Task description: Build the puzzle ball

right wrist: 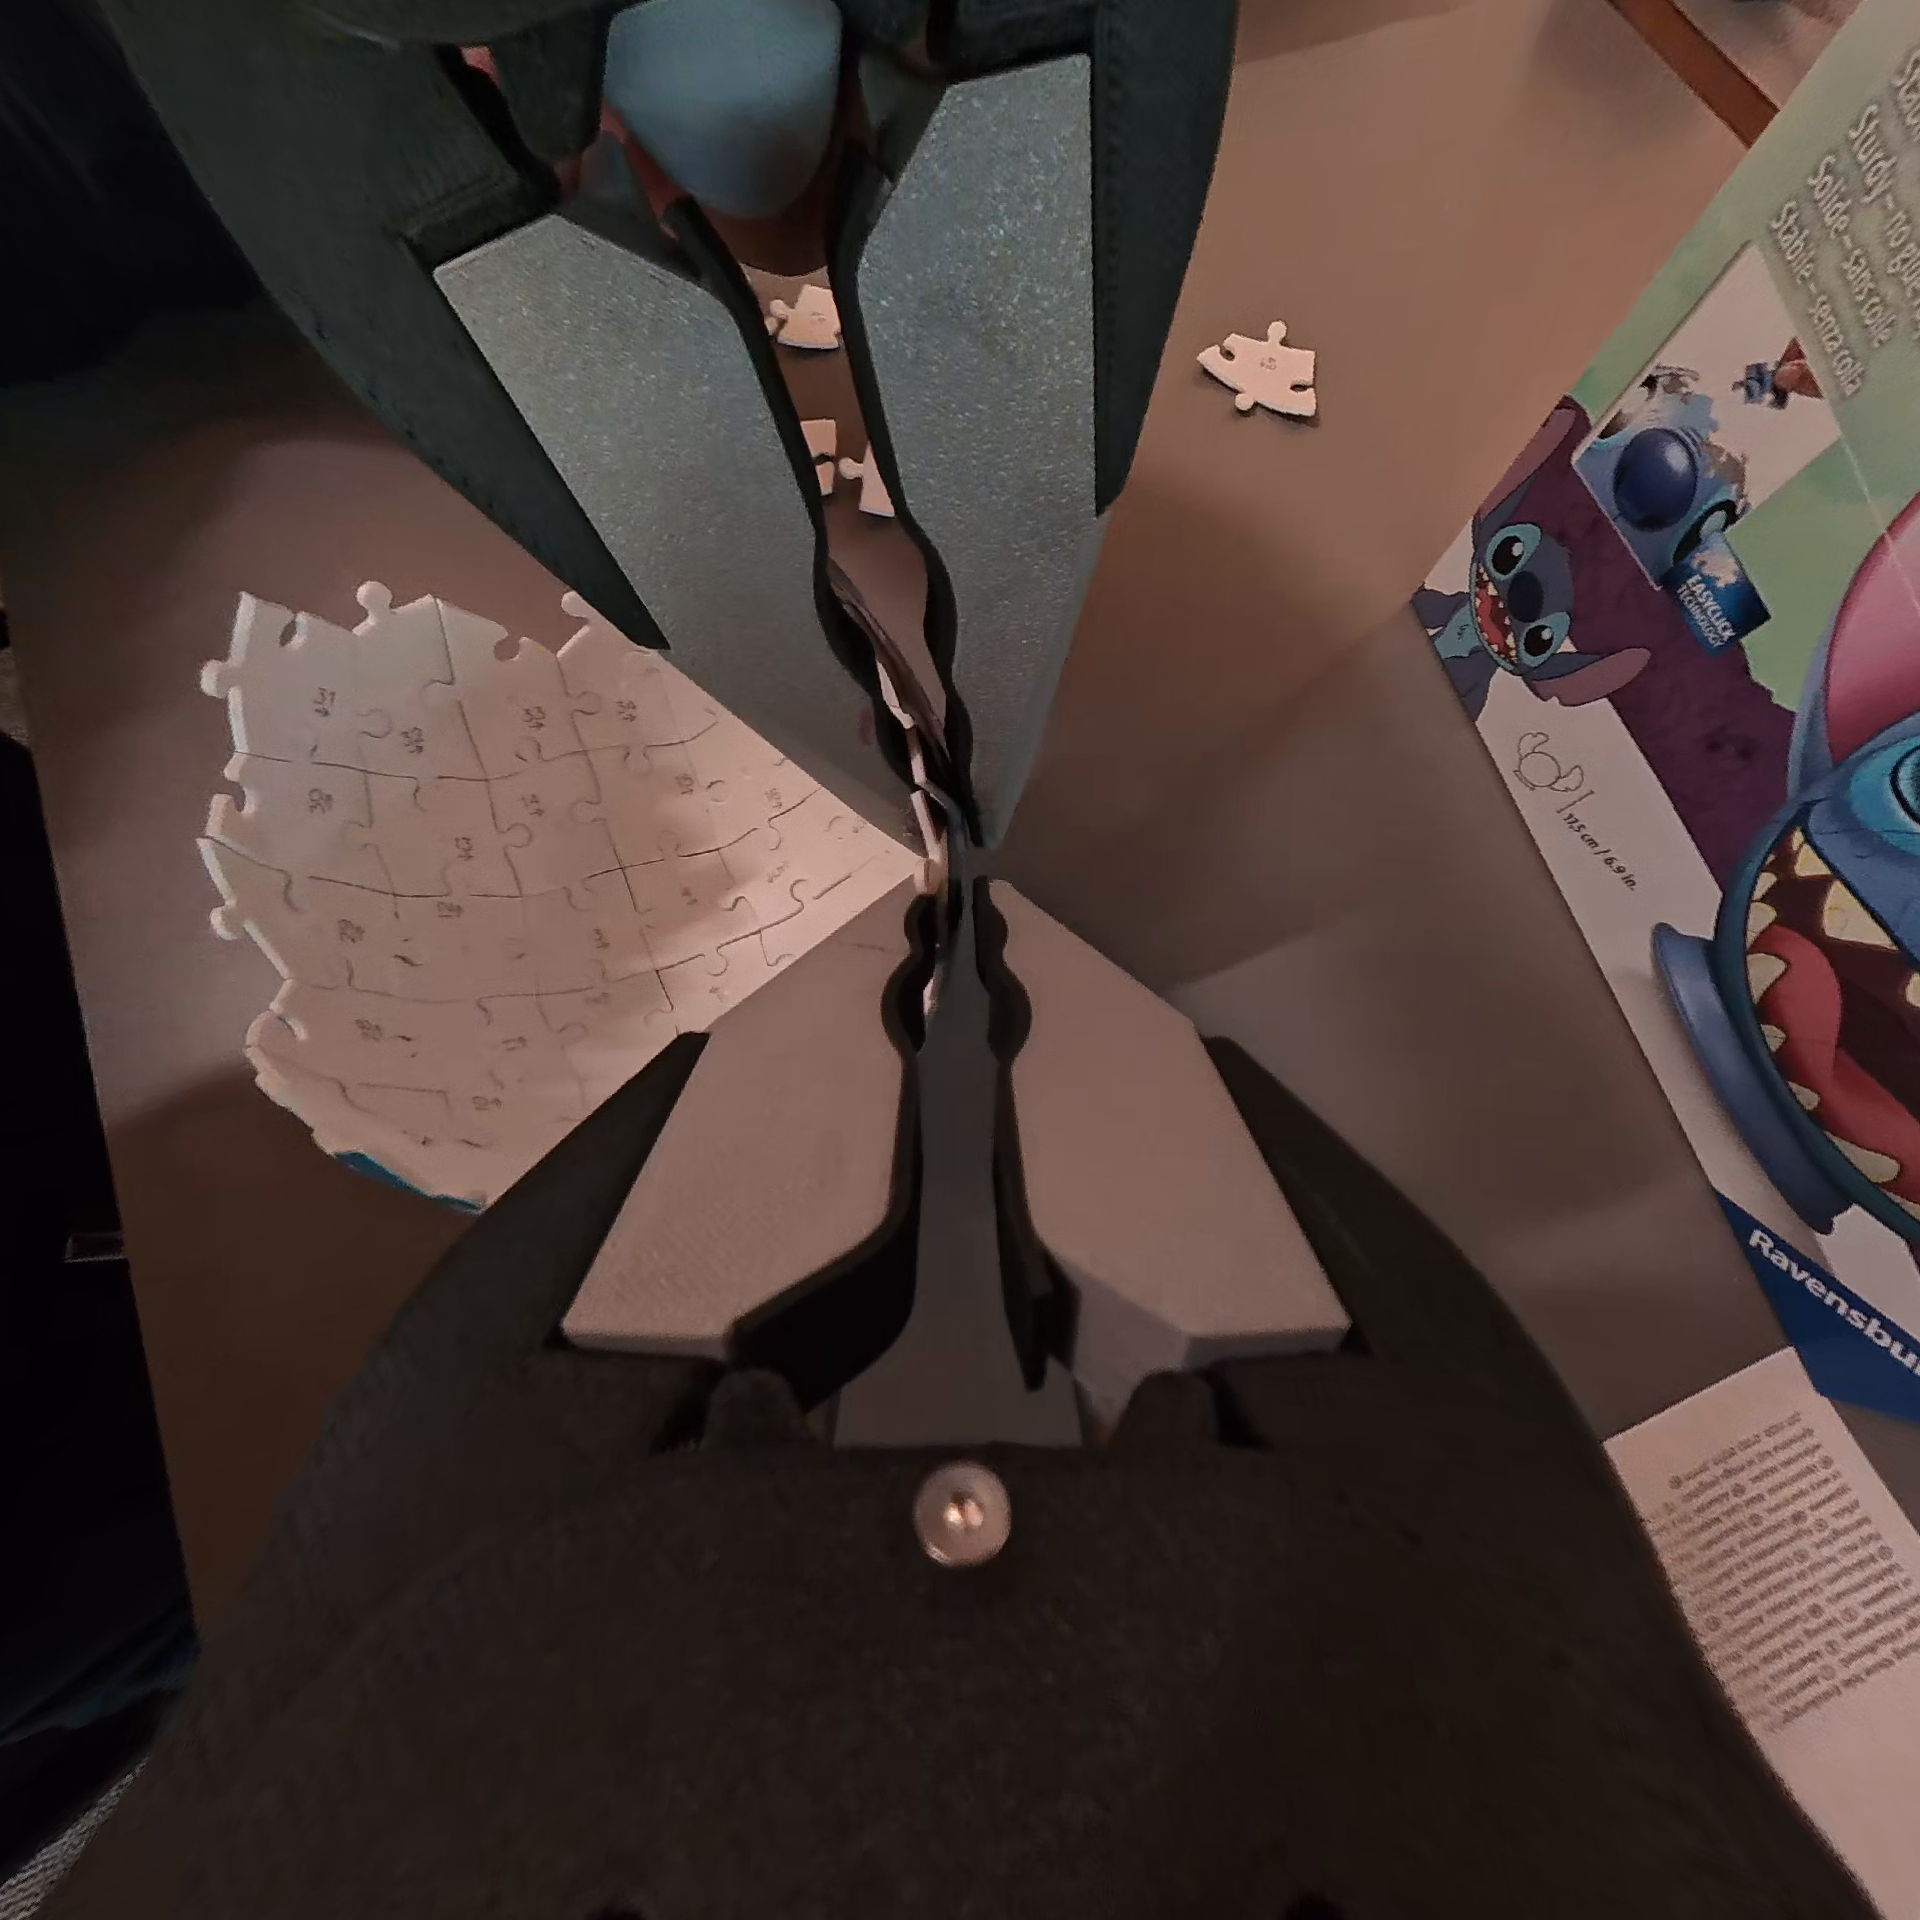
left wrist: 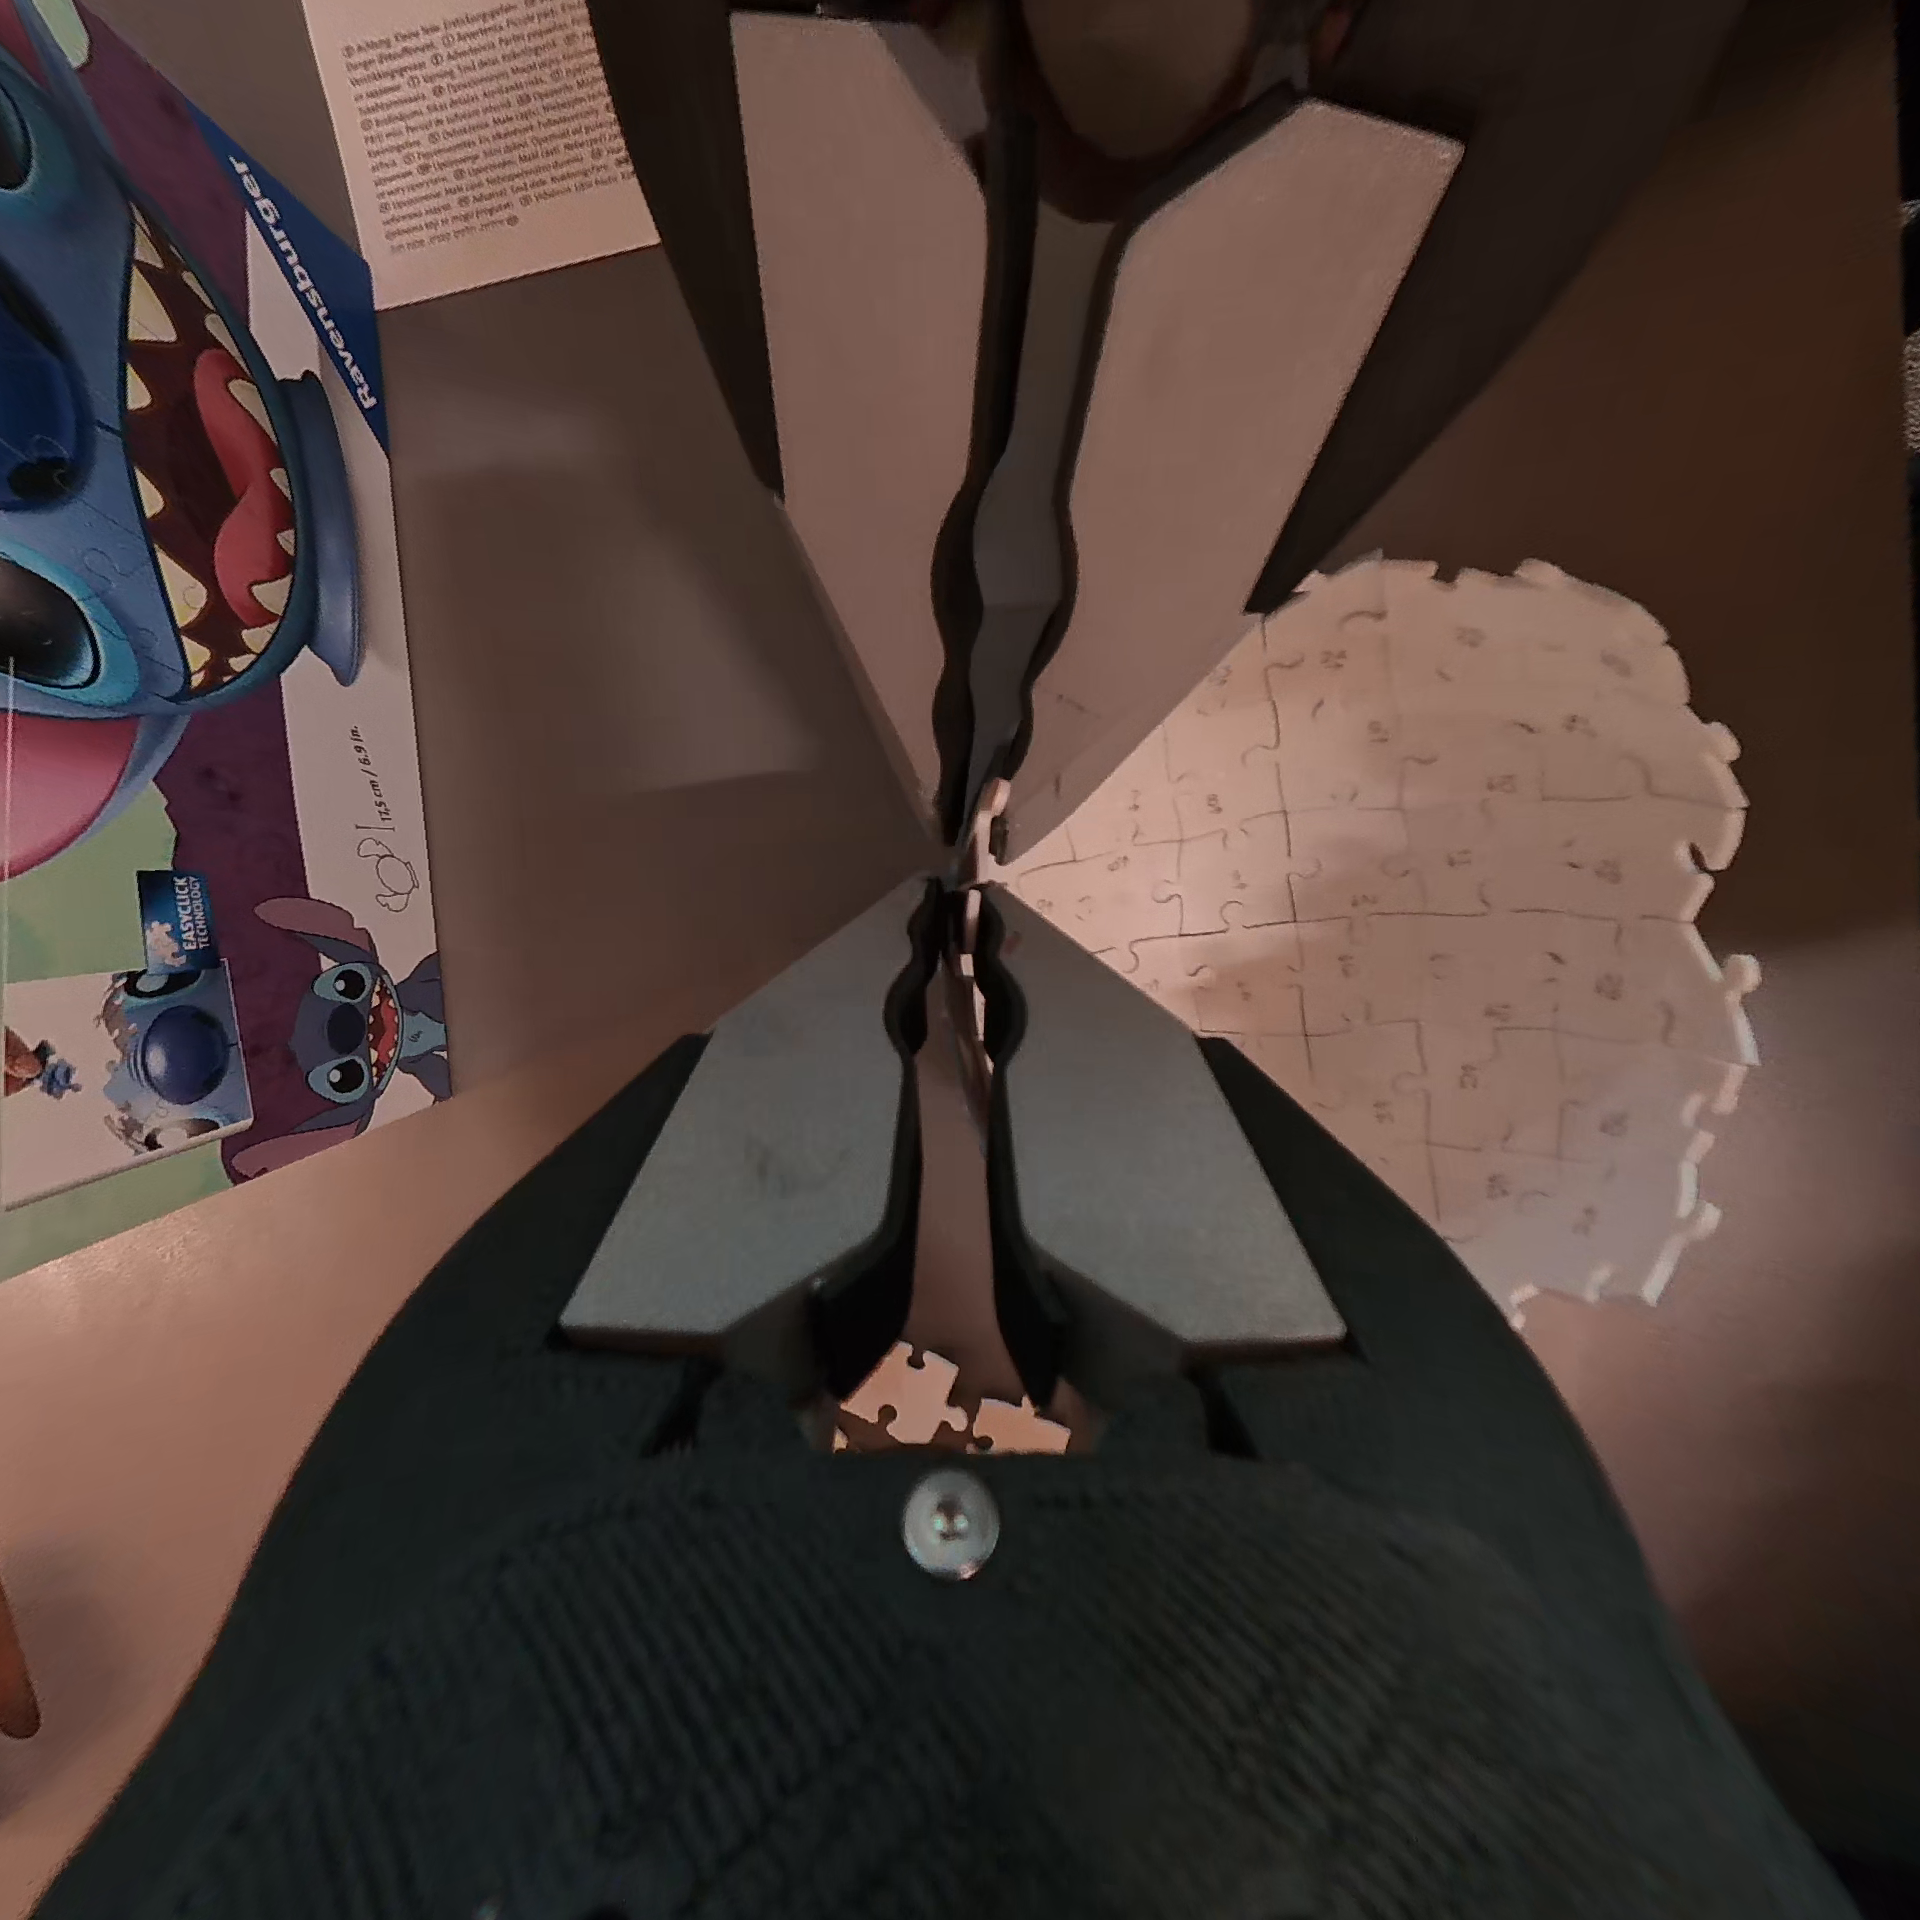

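My left gripper (left wrist: 954, 914) and right gripper (right wrist: 951, 904) meet tip to tip above the table. Each is shut on a thin puzzle piece held edge-on: the left's piece (left wrist: 964, 1013) shows between its fingers, and the right's white piece (left wrist: 987, 826) shows at its tips. The two pieces touch where the tips meet. The partly built puzzle ball (left wrist: 1455, 935) is a curved white shell of joined pieces with numbered backs. It lies on the table below the grippers and also shows in the right wrist view (right wrist: 468, 883).
The puzzle box (left wrist: 208, 623) with a blue cartoon creature lies flat beside the shell and also shows in the right wrist view (right wrist: 1714, 831). A printed leaflet (right wrist: 1766, 1610) lies next to it. Loose white pieces (right wrist: 1262, 369) lie on the tan table (right wrist: 1299, 727).
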Tool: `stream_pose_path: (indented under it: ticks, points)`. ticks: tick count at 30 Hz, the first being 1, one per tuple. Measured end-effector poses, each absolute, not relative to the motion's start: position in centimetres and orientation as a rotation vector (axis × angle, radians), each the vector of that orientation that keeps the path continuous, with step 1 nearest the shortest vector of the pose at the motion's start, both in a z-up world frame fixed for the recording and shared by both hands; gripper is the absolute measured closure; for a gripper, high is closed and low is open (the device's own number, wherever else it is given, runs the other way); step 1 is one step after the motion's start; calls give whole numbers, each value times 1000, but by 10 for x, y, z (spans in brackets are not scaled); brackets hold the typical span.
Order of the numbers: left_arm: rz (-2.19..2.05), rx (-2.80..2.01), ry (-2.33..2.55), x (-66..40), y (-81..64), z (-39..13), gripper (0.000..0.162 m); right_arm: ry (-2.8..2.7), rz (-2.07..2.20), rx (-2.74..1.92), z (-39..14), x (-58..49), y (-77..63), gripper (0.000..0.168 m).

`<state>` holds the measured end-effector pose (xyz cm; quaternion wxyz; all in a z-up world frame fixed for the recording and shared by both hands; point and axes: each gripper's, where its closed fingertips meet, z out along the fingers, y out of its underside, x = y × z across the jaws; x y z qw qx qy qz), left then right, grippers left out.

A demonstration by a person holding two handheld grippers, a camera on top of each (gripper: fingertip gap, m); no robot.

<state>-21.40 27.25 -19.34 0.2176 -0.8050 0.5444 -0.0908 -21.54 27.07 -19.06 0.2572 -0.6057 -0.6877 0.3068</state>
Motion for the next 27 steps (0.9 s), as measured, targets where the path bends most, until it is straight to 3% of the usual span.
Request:
stream_pose_path:
  ticks: [1, 27]
  points:
    - [-252, -2229, 1508, -214, 273, -194, 160, -1867, 826, -1638, -191, -215, 271, 165]
    - [-307, -2258, 1529, -212, 268, -201, 158, -1901, 778, -1566, -190, -217, 268, 168]
